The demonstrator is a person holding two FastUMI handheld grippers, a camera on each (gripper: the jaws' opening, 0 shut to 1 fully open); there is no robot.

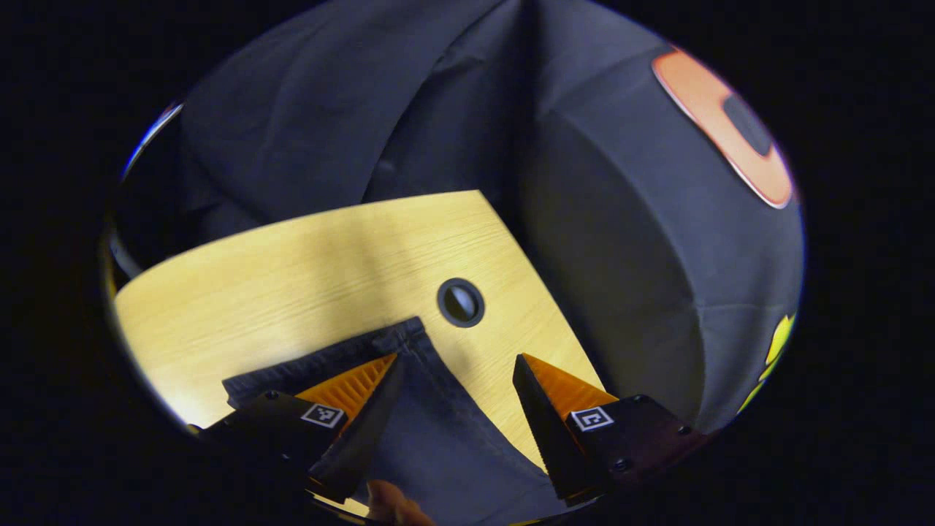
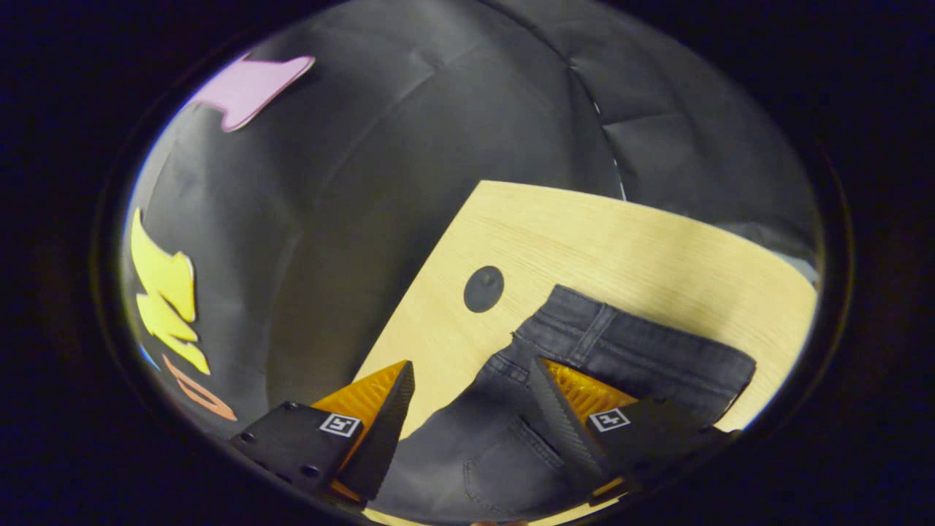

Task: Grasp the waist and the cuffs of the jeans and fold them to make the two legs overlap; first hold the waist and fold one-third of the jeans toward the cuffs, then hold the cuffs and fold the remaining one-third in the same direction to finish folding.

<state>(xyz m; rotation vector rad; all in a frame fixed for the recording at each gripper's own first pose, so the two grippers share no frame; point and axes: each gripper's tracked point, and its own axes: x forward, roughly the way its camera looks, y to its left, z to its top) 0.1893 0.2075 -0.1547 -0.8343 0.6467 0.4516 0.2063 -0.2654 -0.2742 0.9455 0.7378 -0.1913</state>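
Big pale wooden table (image 1: pixel 292 277) fills the middle ground, its corner off toward one o'clock in the left gripper view, eleven o'clock in the right. Dark jeans (image 2: pixel 628 351) lie flat on it, waistband and belt loops facing twelve o'clock in the right gripper view, a hemmed cuff (image 1: pixel 329 358) at six in the left. Left gripper (image 1: pixel 456 372), jaws wide, straddles the cuff. Right gripper (image 2: pixel 471 376), jaws wide too, straddles the waist edge. A round cable hole (image 1: pixel 461 302) sits just beyond, at twelve.
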